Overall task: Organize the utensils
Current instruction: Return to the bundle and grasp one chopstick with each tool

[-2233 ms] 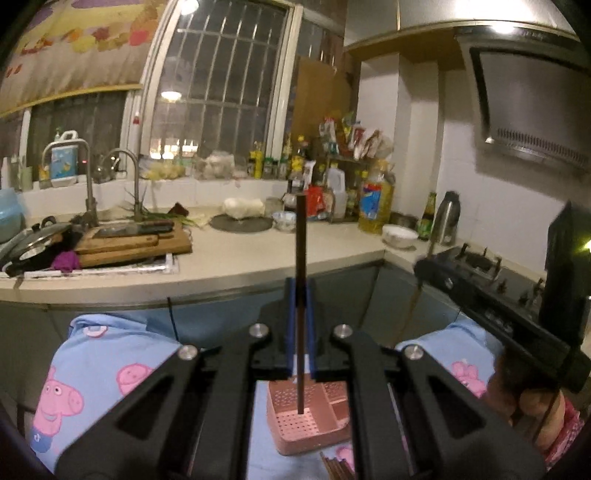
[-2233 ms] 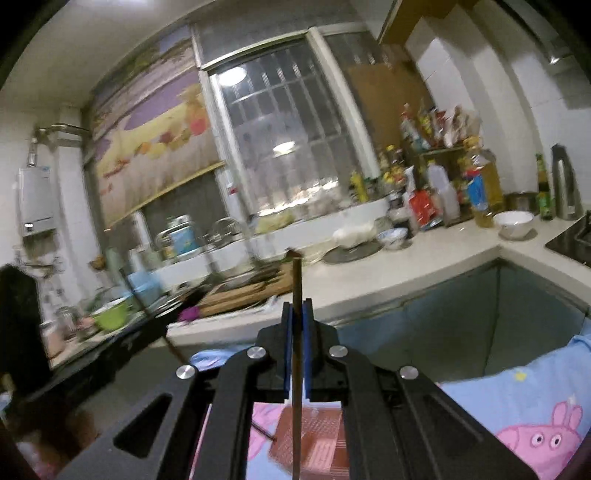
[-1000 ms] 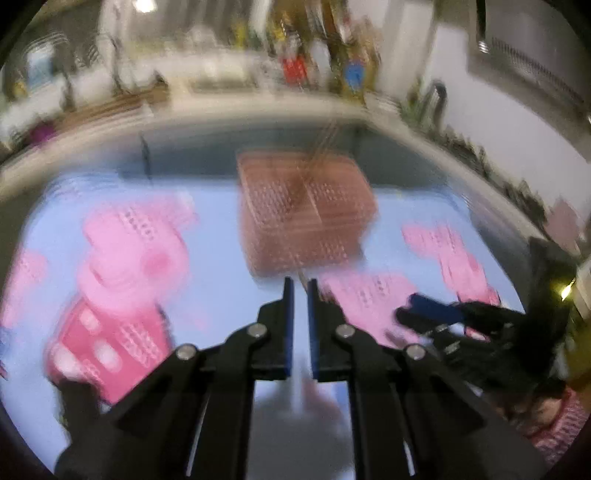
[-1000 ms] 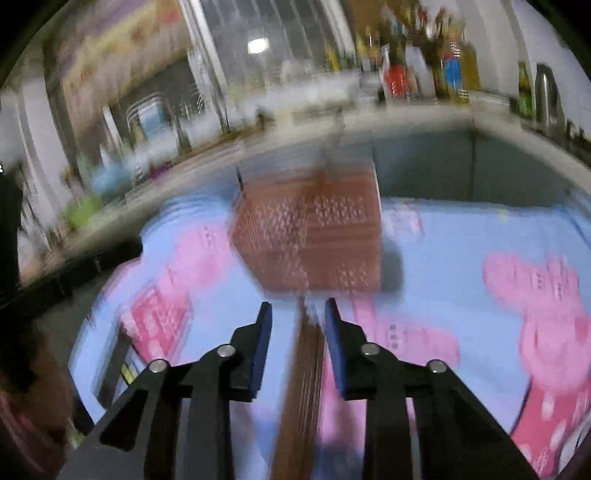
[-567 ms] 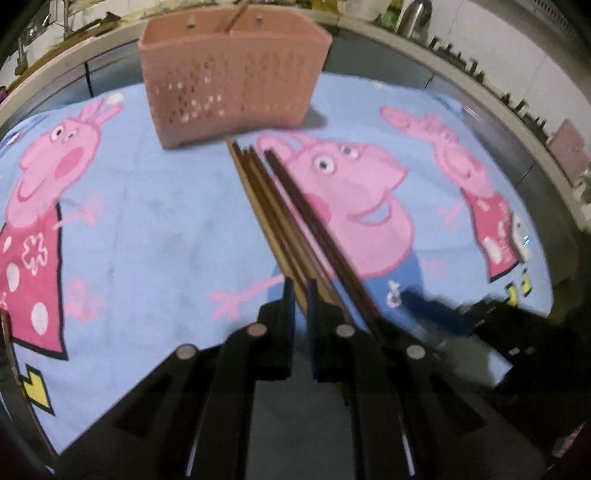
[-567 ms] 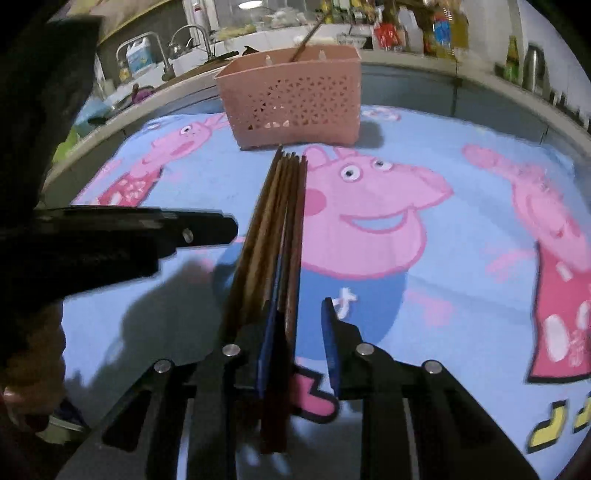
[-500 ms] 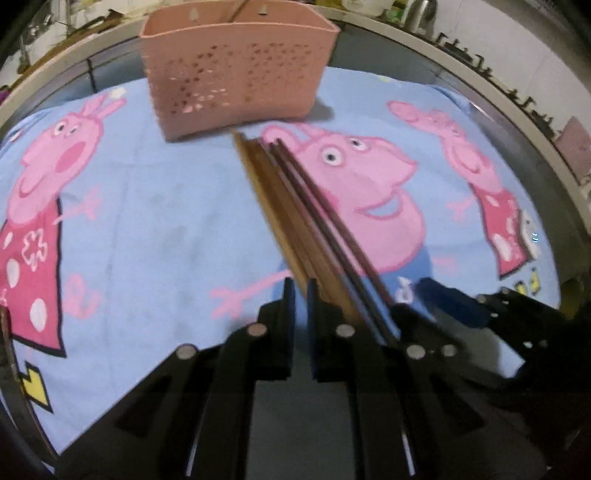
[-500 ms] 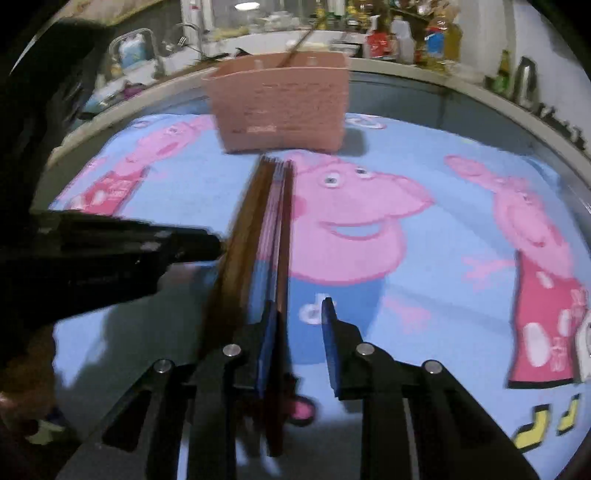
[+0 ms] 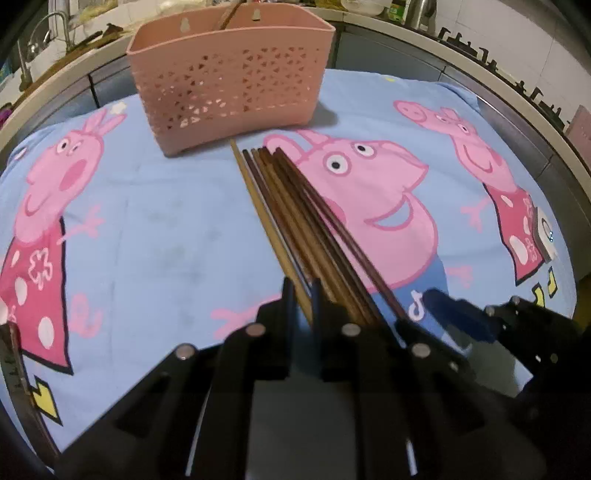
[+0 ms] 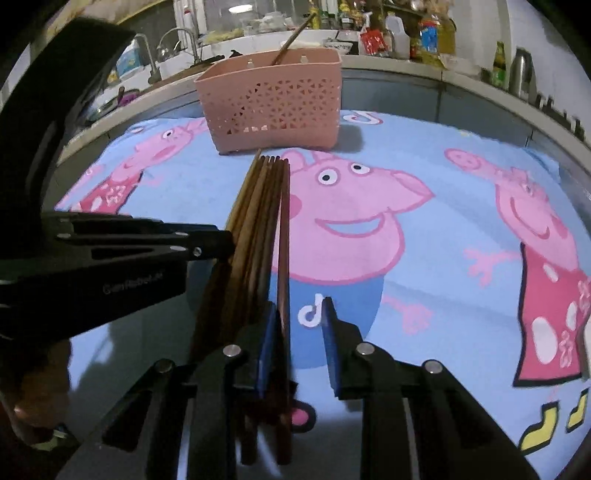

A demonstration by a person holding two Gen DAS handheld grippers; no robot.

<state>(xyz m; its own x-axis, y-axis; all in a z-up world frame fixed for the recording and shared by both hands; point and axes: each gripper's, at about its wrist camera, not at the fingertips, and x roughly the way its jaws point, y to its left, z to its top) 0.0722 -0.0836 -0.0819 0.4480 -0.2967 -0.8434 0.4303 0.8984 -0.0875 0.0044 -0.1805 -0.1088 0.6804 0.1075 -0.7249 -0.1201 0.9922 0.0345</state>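
Several wooden chopsticks (image 9: 295, 206) (image 10: 258, 221) lie in a tight bundle on a blue cartoon-pig cloth (image 9: 166, 221) (image 10: 443, 229), pointing at a pink perforated basket (image 9: 229, 81) (image 10: 273, 103). One chopstick (image 10: 291, 33) leans inside the basket. My left gripper (image 9: 303, 295) (image 10: 218, 243) is low at the bundle's near left side. Its jaws are opening, a narrow gap apart, with the palest chopstick between them. My right gripper (image 10: 299, 321) (image 9: 436, 299) stands open over the bundle's right edge, the reddish outer chopstick beside its left pad.
Behind the cloth runs a curved kitchen counter (image 10: 406, 70) with a sink tap (image 10: 184, 40), bottles (image 10: 424, 33) and a kettle (image 10: 521, 70). Stove grates (image 9: 491, 51) line the right side. A person's hand (image 10: 33, 398) holds the left gripper.
Two seconds ago each gripper held a chopstick upright high above the basket. Both have since come down to the bundle on the cloth without those chopsticks. The left jaws stand slightly wider.
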